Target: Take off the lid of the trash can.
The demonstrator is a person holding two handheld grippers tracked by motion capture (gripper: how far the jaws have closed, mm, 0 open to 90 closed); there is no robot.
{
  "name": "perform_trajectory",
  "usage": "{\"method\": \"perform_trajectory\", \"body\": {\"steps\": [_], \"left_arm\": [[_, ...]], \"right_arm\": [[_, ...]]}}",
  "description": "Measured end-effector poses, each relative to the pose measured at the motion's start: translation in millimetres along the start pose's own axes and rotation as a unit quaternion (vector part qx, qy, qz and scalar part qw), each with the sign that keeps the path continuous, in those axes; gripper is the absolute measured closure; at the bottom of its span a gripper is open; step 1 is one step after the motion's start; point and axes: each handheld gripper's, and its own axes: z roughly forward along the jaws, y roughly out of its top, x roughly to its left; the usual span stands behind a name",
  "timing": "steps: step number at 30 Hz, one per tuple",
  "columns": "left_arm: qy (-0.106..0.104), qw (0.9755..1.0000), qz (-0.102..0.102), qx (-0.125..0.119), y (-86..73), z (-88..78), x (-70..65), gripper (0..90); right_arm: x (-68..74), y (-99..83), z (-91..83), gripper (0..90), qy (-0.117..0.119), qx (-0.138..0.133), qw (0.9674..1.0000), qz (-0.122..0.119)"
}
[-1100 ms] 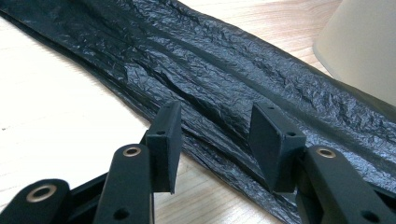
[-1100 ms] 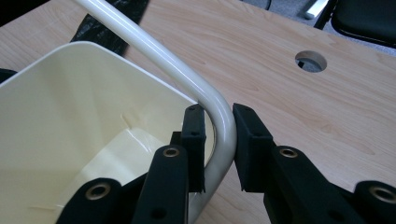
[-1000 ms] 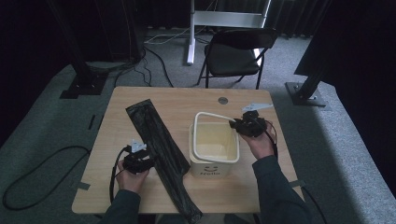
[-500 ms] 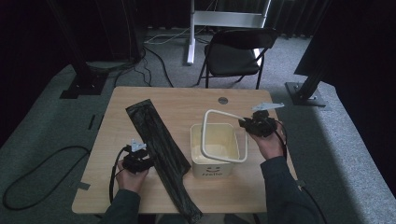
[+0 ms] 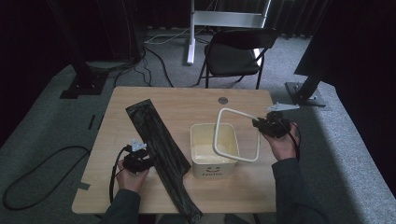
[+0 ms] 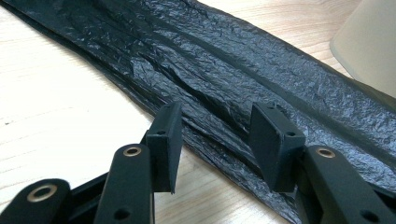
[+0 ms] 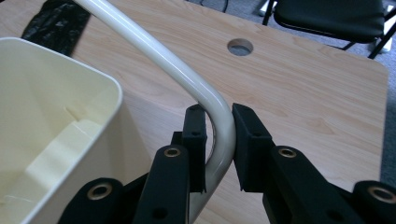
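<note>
A cream plastic bin (image 5: pixel 212 170) stands on the wooden table (image 5: pixel 187 102). Its white rim ring (image 5: pixel 237 112) is off the bin, tilted up over the bin's right side. My right gripper (image 5: pixel 259 123) is shut on the ring's far right corner; in the right gripper view the pads (image 7: pixel 219 121) pinch the rounded tube (image 7: pixel 154 49) beside the bin (image 7: pixel 56 116). A long black plastic bag (image 5: pixel 159 140) lies flat diagonally at the left. My left gripper (image 5: pixel 144 161) rests at its near edge, open, its jaws (image 6: pixel 215 126) just above the crinkled bag (image 6: pixel 233 60) without holding it.
A round cable hole (image 5: pixel 223 100) sits near the table's far edge. A black folding chair (image 5: pixel 233 51) and a white stand (image 5: pixel 191 32) are behind the table. Cables trail on the carpet at the left (image 5: pixel 42 158). The bin's corner (image 6: pixel 373 42) shows at the bag's far side.
My right gripper has moved right and a little up with the rim ring, pulling it off the bin's top and tilting it. The left gripper has stayed put.
</note>
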Motion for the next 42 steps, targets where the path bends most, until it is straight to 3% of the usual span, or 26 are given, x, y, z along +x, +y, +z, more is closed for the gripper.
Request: {"method": "perform_trajectory", "body": {"steps": [29,42], "left_arm": [[-0.001,1.0,0.002,0.004,-0.1,2.8,-0.1,55.6],[-0.002,1.0,0.002,0.003,0.1,3.3,-0.6,55.5]], "right_arm": [[-56.6,-35.1,-24.6,76.7,-0.064,0.022,0.9977,0.006],[-69.3,-46.7,-24.8,76.7,-0.086,0.043,0.9954,0.005]]}}
